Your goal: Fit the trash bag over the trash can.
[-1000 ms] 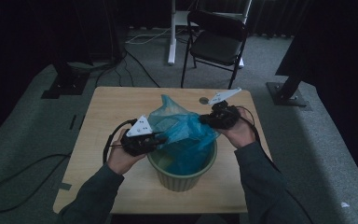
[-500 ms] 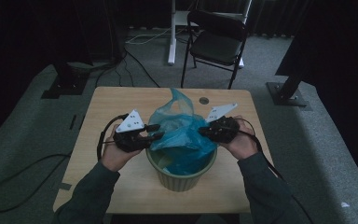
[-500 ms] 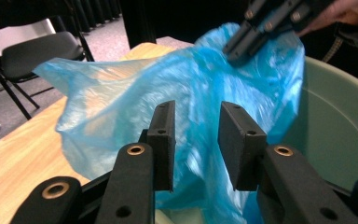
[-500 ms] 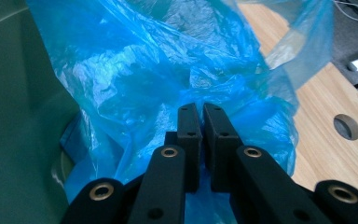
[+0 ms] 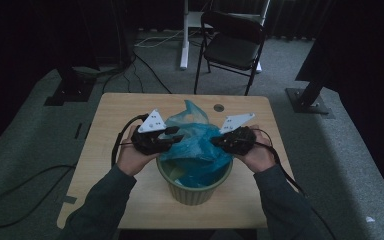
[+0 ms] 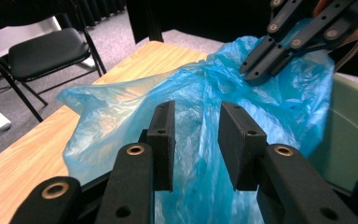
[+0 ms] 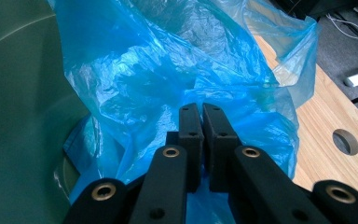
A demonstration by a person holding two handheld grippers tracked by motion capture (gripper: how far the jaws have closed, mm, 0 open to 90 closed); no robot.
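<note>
- Two grippers at bag [image 5: 196, 145] over bin [image 5: 195, 187]: left gripper [image 6: 195, 142] just opened, film loose between jaws.
- Right gripper [image 7: 202, 140] pinching bag.
- Beyond table [image 5: 130, 102]: chair [image 5: 232, 47], cables.

From the high view I can't see the floor of the green bin [image 5: 195, 192]; the blue bag [image 5: 197, 145] drapes into it and covers the inside. The bin's near wall hides the worktop [image 5: 105, 120] behind it, close to the near edge. In the right gripper view I can't tell whether film is pinched between the right gripper [image 7: 201, 112] pads; the gap is too narrow and dark. In the left gripper view the bin's rim runs off the right edge, and the far gripper is cut off at the top corner. The hole [image 5: 218, 107] near the worktop's far edge is too small to read.
</note>
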